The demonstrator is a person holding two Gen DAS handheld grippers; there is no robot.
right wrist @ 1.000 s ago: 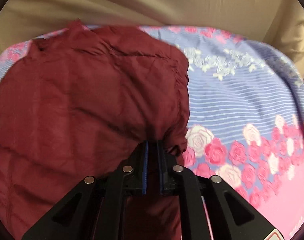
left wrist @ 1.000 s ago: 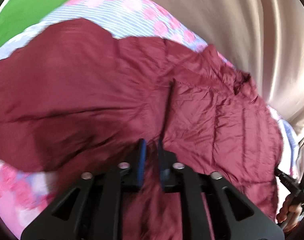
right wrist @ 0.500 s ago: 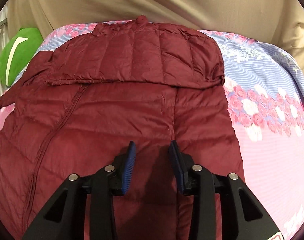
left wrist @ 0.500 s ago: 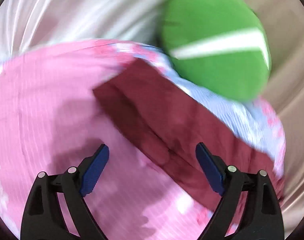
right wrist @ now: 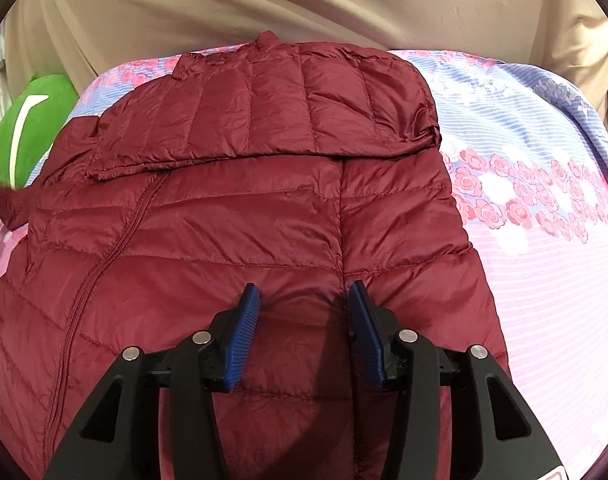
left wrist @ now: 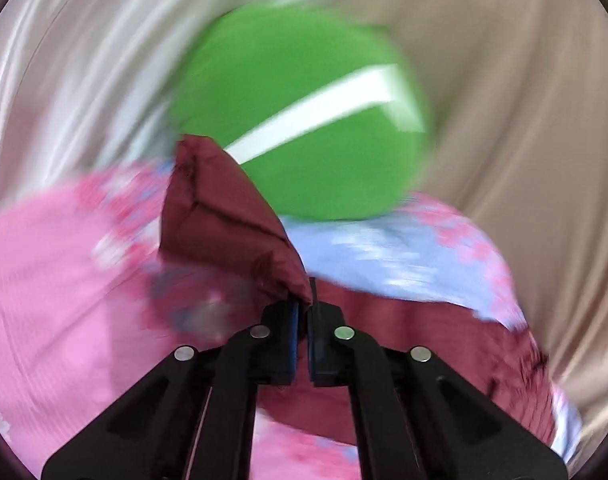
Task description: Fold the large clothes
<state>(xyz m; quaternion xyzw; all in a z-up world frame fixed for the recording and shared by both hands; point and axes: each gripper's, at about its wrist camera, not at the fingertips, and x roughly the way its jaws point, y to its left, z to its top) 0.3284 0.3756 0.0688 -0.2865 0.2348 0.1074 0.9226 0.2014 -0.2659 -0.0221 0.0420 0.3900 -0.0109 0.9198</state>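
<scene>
A: Nearest in the left view, the left gripper (left wrist: 302, 312) has its blue pads pressed together on a corner of the maroon quilted down jacket (right wrist: 240, 216), probably a sleeve end, which stands up beyond the tips. The right gripper (right wrist: 304, 320) hovers over the jacket's body, pads apart, holding nothing.

B: And the jacket?

A: Spread on the pink-and-blue rose-print bedsheet (right wrist: 543, 208), one part already folded across the upper body. Behind sits a round green cushion with a white stripe (left wrist: 304, 112), then beige curtains (right wrist: 304, 4).

B: Risks?

A: The slick fabric could slip from that small pinch, and the left view is blurred, so a fast swing may drag the folded layer askew.

B: Any writing?

A: None readable.
</scene>
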